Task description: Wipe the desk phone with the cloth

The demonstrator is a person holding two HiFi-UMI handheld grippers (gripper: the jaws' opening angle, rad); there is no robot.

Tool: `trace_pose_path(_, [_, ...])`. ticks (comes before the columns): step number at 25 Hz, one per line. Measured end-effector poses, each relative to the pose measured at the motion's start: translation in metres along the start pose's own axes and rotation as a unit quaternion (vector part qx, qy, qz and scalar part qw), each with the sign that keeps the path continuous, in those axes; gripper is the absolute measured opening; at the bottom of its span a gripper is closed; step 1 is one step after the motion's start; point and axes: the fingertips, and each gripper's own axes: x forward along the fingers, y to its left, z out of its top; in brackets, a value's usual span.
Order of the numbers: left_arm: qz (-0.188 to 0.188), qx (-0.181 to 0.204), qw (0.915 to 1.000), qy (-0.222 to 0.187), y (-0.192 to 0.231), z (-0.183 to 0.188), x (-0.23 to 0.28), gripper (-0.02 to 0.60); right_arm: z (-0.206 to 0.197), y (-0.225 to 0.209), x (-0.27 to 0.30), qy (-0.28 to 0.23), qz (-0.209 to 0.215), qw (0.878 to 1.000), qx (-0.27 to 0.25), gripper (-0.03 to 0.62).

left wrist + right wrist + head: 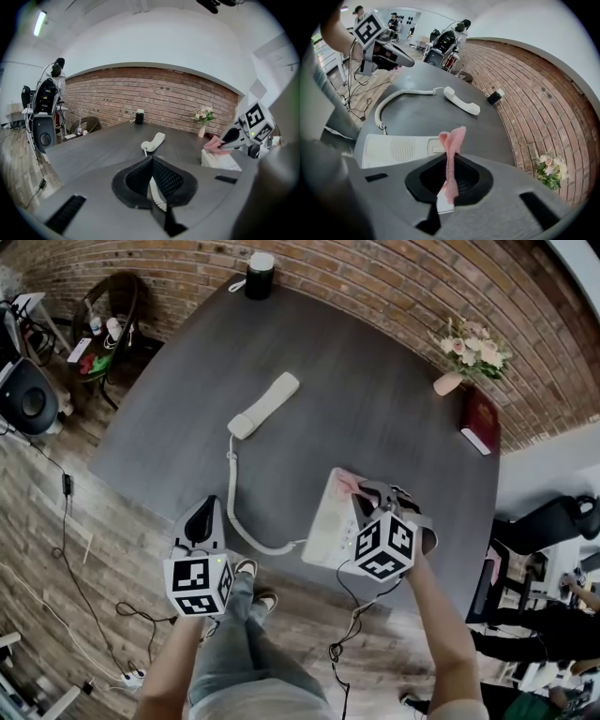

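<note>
The white phone base [330,521] sits at the near right of the dark round table [375,418]. Its handset [265,405] lies off the cradle farther back, joined by a coiled cord [234,512]. My right gripper [361,491] hovers over the base's far end, shut on a pink cloth [345,484]. In the right gripper view the cloth [452,140] stands up between the jaws, just above the base [393,149]. My left gripper [206,512] is shut and empty at the table's near edge, left of the cord. From the left gripper view, the handset [153,140] lies ahead.
A black cylinder [260,276] stands at the table's far edge. A vase of flowers [469,351] and a red book [479,418] are at the far right. A chair with small items [105,324] and floor cables [66,521] lie to the left.
</note>
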Motion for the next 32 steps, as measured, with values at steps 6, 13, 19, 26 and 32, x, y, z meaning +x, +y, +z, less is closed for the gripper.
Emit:
trace_pose_path(6, [-0.002,-0.001,1.0000,0.003,-0.002,-0.001,0.004,0.002,-0.002,0.004,0.007,0.008,0.013,1.000,-0.002,0.020])
trace_pose_path(13, [-0.003,-0.001,1.0000,0.005,-0.002,0.000,0.005,0.002,-0.002,0.012,0.010,0.017,0.026,1.000,-0.003,0.020])
trace_pose_path(19, [-0.005,0.001,1.0000,0.004,-0.003,0.000,0.004,0.002,-0.002,0.019,0.009,0.019,0.036,0.999,-0.002,0.020])
trace_pose_path(26, [-0.008,0.002,0.9999,0.008,-0.005,-0.004,0.003,0.002,-0.002,0.027,0.009,0.022,0.047,0.999,0.005,0.020])
trace_pose_path(32, [-0.008,0.005,0.9999,0.009,-0.004,-0.004,0.000,0.002,-0.003,0.033,0.008,0.024,0.053,0.998,0.007,0.020])
